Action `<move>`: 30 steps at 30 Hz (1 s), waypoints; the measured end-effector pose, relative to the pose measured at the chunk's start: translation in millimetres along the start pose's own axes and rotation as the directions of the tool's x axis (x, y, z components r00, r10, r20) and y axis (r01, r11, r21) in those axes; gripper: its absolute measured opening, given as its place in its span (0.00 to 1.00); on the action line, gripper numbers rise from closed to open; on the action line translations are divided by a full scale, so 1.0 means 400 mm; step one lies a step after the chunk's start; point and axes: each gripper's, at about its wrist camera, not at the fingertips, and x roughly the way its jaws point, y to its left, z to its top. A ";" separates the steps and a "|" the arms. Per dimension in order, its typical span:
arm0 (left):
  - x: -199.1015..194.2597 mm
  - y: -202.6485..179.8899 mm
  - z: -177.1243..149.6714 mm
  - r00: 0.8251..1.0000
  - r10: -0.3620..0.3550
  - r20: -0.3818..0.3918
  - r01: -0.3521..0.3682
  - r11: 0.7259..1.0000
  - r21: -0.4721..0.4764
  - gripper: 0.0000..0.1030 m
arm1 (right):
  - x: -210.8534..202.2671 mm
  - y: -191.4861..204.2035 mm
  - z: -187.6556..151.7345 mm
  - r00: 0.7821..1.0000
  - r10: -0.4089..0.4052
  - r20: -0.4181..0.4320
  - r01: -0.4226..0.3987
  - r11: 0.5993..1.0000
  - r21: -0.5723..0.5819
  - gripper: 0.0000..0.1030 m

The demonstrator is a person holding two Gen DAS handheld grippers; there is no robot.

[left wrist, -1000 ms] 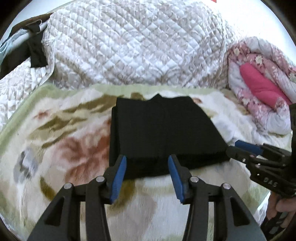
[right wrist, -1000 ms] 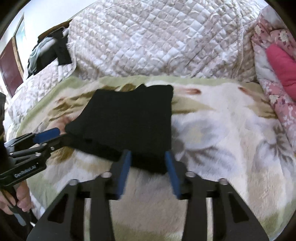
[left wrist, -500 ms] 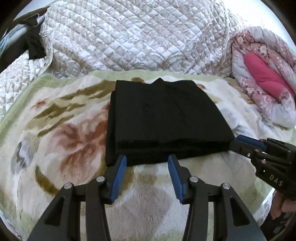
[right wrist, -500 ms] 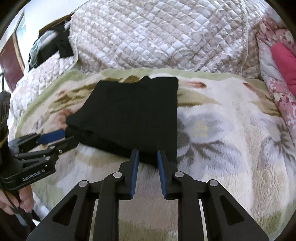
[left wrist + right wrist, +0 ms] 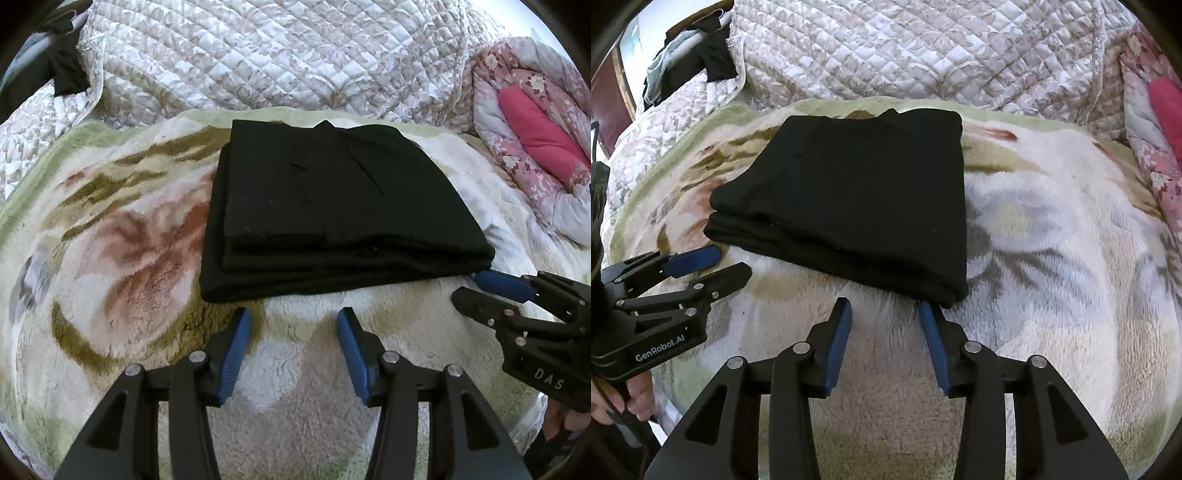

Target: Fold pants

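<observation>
The black pants (image 5: pixel 332 210) lie folded into a flat rectangular stack on the floral fleece blanket (image 5: pixel 110 258); they also show in the right wrist view (image 5: pixel 857 206). My left gripper (image 5: pixel 293 321) is open and empty, just short of the stack's near edge. My right gripper (image 5: pixel 884 310) is open and empty at the stack's near right corner, apart from the cloth. Each gripper shows in the other's view, the right one (image 5: pixel 476 286) and the left one (image 5: pixel 733 262).
A quilted white-and-beige cover (image 5: pixel 280 55) is heaped behind the blanket. A pink floral quilt with a magenta pillow (image 5: pixel 535 129) lies at the right. Dark clothes (image 5: pixel 701 55) hang at the far left. The bed's edge runs close below the grippers.
Both grippers have drawn back from the folded stack. The right gripper narrowed half a second ago and is open again. The pants lie still.
</observation>
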 end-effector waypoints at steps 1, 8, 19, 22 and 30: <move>-0.001 -0.001 0.000 1.000 0.001 -0.001 -0.001 1.000 0.002 0.51 | 0.000 -0.001 -0.001 1.000 0.000 0.000 0.000 1.000 -0.001 0.40; 0.001 0.000 0.001 1.000 0.000 -0.004 0.000 1.000 0.003 0.52 | 0.000 0.003 -0.002 1.000 -0.004 0.000 0.004 1.000 -0.007 0.40; 0.003 -0.004 -0.001 1.000 0.002 -0.007 -0.002 1.000 0.005 0.52 | 0.003 0.003 -0.004 1.000 -0.007 0.000 0.007 1.000 -0.015 0.41; 0.003 -0.004 0.000 1.000 0.002 -0.007 -0.002 1.000 0.005 0.53 | 0.003 0.003 -0.004 1.000 -0.006 0.001 0.006 1.000 -0.015 0.41; 0.004 -0.005 0.000 1.000 0.002 -0.008 -0.002 1.000 0.003 0.53 | 0.003 0.005 -0.004 1.000 -0.006 0.000 0.006 1.000 -0.015 0.41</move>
